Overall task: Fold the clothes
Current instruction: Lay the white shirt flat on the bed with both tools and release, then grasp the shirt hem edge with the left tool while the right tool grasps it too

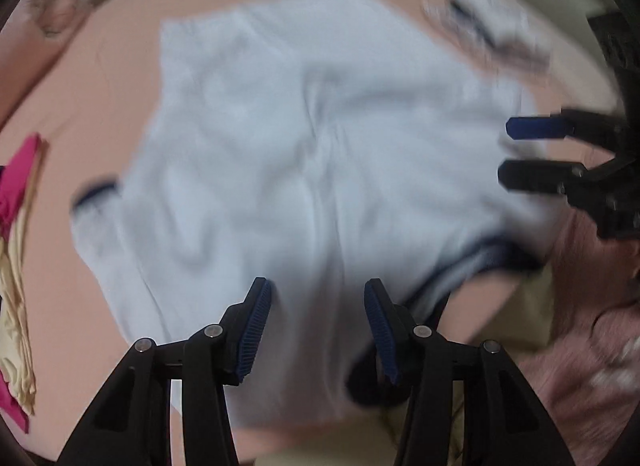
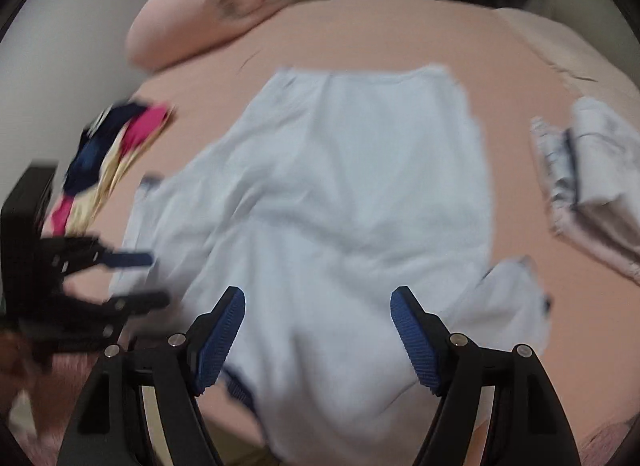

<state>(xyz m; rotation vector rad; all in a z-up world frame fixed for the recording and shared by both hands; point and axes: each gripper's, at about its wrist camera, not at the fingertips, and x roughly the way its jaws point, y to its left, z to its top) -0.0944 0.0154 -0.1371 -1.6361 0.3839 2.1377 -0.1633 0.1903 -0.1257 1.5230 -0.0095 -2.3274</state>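
A pale blue-white T-shirt [image 1: 304,153] with dark navy trim lies spread and wrinkled on a peach bed sheet [image 1: 104,105]; it also shows in the right wrist view [image 2: 340,193]. My left gripper [image 1: 318,290] is open just above the shirt's near edge, holding nothing. My right gripper [image 2: 318,298] is open over the shirt's near part, empty. The right gripper shows in the left wrist view [image 1: 506,149] at the shirt's right edge. The left gripper shows in the right wrist view [image 2: 156,278] at the shirt's left edge. Both views are motion-blurred.
A pile of pink, cream and navy clothes [image 2: 112,153] lies at the left of the bed. Folded grey-white clothes [image 2: 592,169] lie at the right. A peach pillow [image 2: 200,13] sits at the head. The bed's near edge [image 1: 480,318] is close.
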